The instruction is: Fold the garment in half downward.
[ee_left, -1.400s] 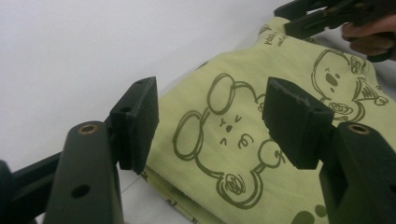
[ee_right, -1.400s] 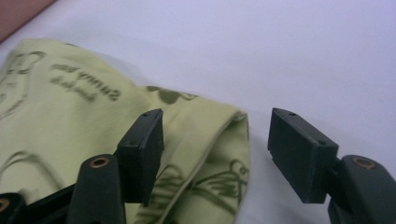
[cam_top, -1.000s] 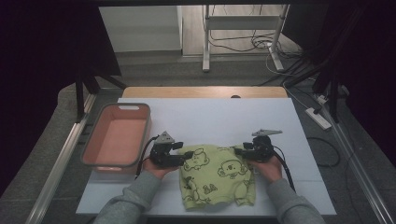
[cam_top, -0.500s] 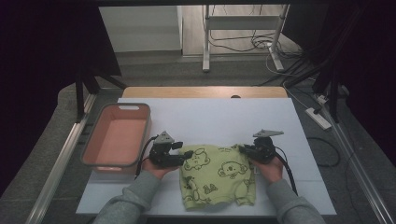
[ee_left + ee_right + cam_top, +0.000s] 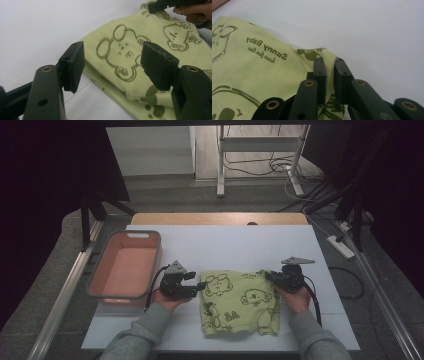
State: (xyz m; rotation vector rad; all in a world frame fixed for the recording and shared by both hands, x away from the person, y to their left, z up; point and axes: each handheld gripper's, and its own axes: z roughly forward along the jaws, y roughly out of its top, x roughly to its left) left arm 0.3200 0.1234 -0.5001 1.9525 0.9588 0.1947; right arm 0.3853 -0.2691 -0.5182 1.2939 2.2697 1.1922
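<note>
- Left gripper (image 5: 199, 286): black body, grey three-cornered plate on top, black cable trailing.
- Right gripper (image 5: 268, 275): black, same grey plate, black cable.
- Jaws: matte black, flat rectangular pads, brass-ringed screw holes.
- Sleeves (image 5: 142, 334): grey, long, on both forearms.

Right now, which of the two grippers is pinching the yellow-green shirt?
The right gripper: its jaws, having just closed, clamp a fold of the shirt. The left gripper stands open, pinching nothing.
</note>
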